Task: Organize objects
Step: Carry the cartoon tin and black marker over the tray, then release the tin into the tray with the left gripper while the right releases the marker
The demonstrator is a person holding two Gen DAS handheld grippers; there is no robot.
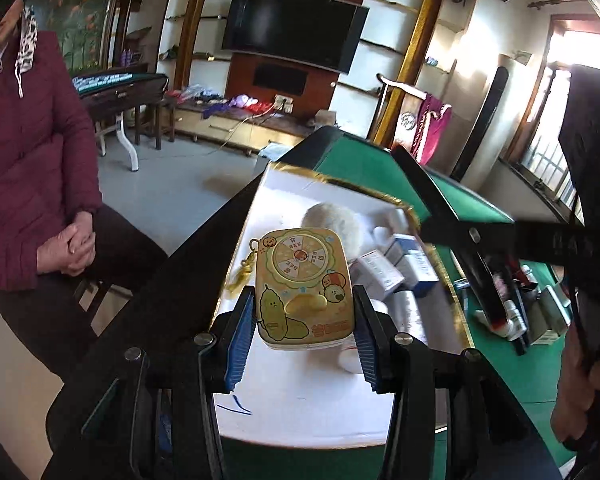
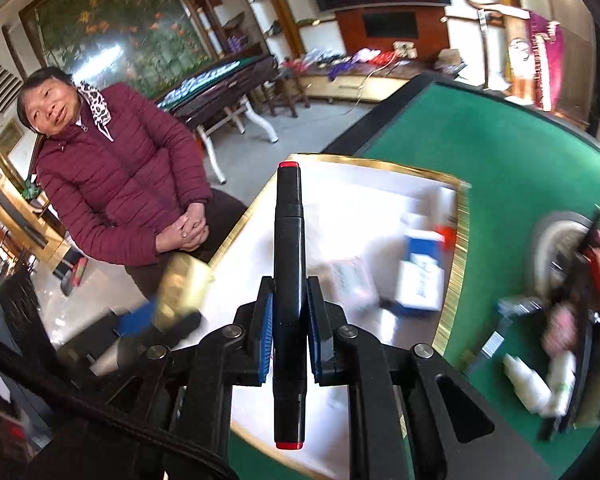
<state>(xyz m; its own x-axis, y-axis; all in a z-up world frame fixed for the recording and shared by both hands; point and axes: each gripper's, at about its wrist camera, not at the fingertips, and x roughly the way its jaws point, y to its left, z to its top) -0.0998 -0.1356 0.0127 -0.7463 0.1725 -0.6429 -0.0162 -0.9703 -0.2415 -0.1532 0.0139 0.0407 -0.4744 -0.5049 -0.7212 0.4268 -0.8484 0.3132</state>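
the yellow tin (image 1: 305,288), printed with cartoon figures and a spinner wheel, sits clamped between the blue pads of the left tool (image 1: 305,334). it is carried above the white tray (image 1: 300,412), whose gold rim runs along its far and right edges. the tray rests on the green surface (image 1: 364,160).

the black marker (image 2: 288,304), red at both ends, is clamped between the blue pads of the right tool (image 2: 289,334). it stands lengthwise along the fingers, one red end projecting forward and the other back toward the camera. the marker is also held above the white tray.

inside the tray lie several white and blue boxes (image 1: 396,268), a fluffy white ball (image 1: 332,220) and a clear plastic item, all behind the tin in the left wrist view. in the right wrist view the tray contents are blurred; one blue and white box (image 2: 420,276) is distinguishable.

to the right of the tray, on the green surface, stands a cluttered group of small white bottles (image 2: 540,384) and dark items; details cannot be resolved.

a seated person in a maroon jacket (image 1: 32,160) is beside the surface, hands clasped in the lap.
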